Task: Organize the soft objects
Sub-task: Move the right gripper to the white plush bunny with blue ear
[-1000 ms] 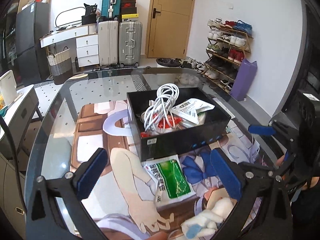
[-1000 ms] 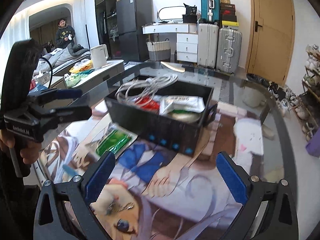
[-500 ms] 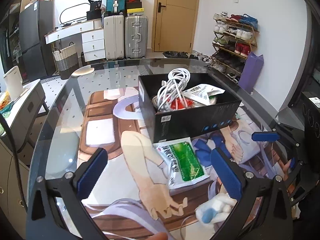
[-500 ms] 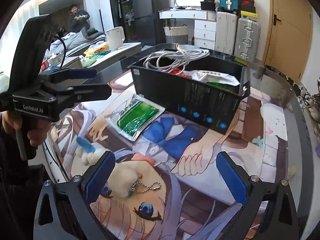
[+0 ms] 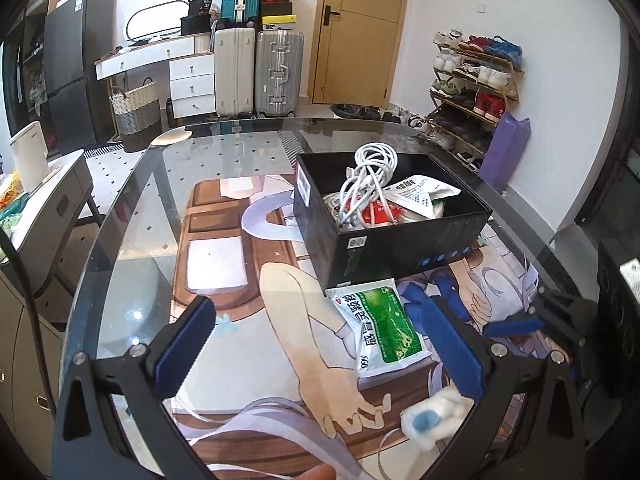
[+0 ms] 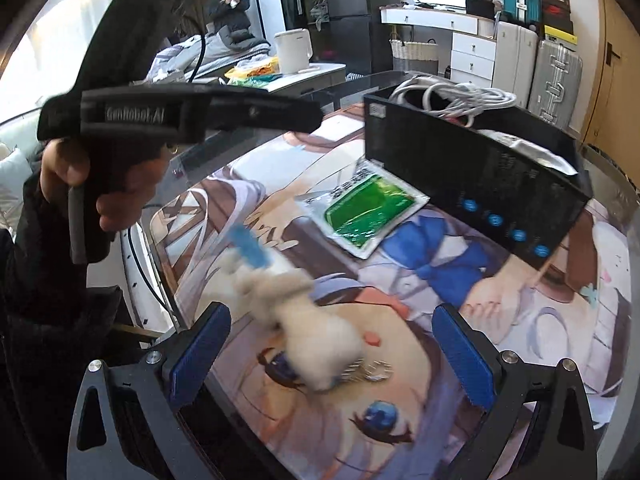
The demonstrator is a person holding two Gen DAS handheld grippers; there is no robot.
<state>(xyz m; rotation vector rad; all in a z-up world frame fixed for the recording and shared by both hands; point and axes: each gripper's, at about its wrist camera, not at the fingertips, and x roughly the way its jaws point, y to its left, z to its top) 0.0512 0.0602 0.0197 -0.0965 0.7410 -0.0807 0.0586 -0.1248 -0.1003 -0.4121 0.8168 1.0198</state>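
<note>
Glass covers the rounded tabletop (image 5: 132,248), with a printed cartoon mat (image 5: 224,240) lying beneath the pane. Toward the far right edge of the tabletop stands an open rectangular black cardboard box (image 5: 400,252); it contains a coiled white cable (image 5: 368,180), a red item and a white printed sachet (image 5: 420,196). A flat white sachet with a green panel (image 5: 384,328) lies on the glass just in front of the box's near corner, apparently touching its base.

A small cream plush toy with a blue patch (image 5: 432,420) lies near the front edge of the tabletop. In the right wrist view the plush toy (image 6: 316,336) is blurred and sits between the two blue-padded fingers of the right gripper (image 6: 332,360), nearer the left finger; a metal bead chain (image 6: 372,372) lies beside it. The right gripper is released, with fingers wide apart and not pressing the toy.

The left gripper (image 5: 320,348) is likewise released, fingers spread, holding nothing; the green-panel sachet lies between its fingers in the left wrist view. A hand (image 6: 108,196) grips the black handle of the left gripper (image 6: 256,112) in the right wrist view.
</note>
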